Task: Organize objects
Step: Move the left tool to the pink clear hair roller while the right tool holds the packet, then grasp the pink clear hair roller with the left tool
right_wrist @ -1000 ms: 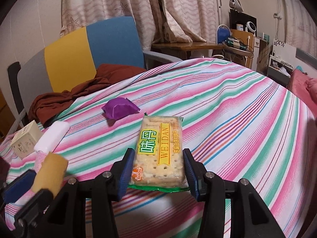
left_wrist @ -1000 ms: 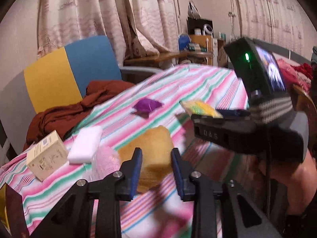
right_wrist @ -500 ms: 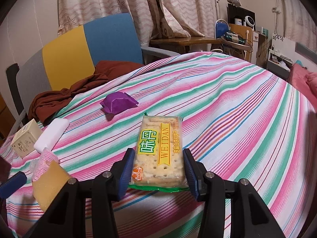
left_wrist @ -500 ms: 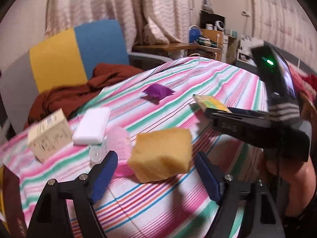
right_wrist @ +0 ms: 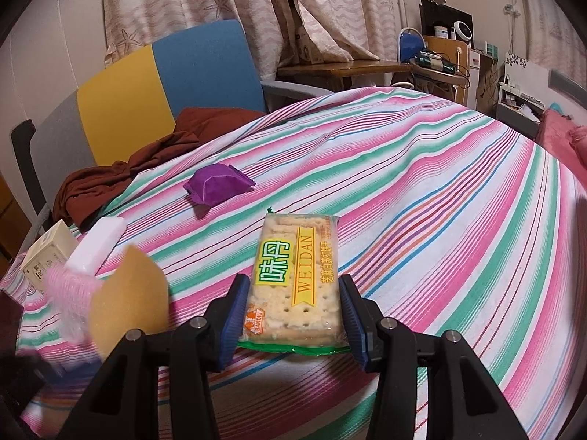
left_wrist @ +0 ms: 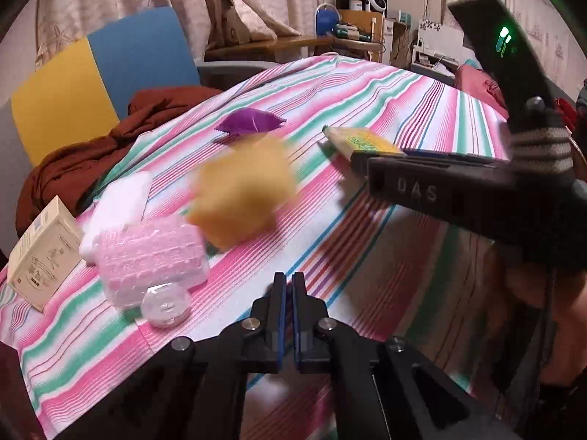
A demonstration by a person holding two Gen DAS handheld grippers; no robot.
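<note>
My left gripper (left_wrist: 288,293) is shut with nothing between its blue pads, low over the striped tablecloth (left_wrist: 367,84). A yellow sponge (left_wrist: 242,194) lies loose ahead of it, blurred by motion, beside a pink bubble-wrapped pack (left_wrist: 150,256). In the right wrist view the sponge (right_wrist: 128,300) shows at lower left. My right gripper (right_wrist: 293,288) is shut on a cracker pack (right_wrist: 297,278) labelled WEIDAN, held by its near end above the cloth. The same pack (left_wrist: 363,141) shows at the right in the left wrist view.
A purple pouch (right_wrist: 216,187) lies further back on the cloth. At the left stand a white block (left_wrist: 117,201), a cardboard box (left_wrist: 40,253) and a small clear round packet (left_wrist: 167,304). Behind are a yellow and blue chair (left_wrist: 95,73) and brown cloth (left_wrist: 110,139).
The left jaws spread wide, let go of the yellow sponge, then closed on nothing. The sponge has tumbled away toward the pink pack. The right gripper kept still with the crackers.
</note>
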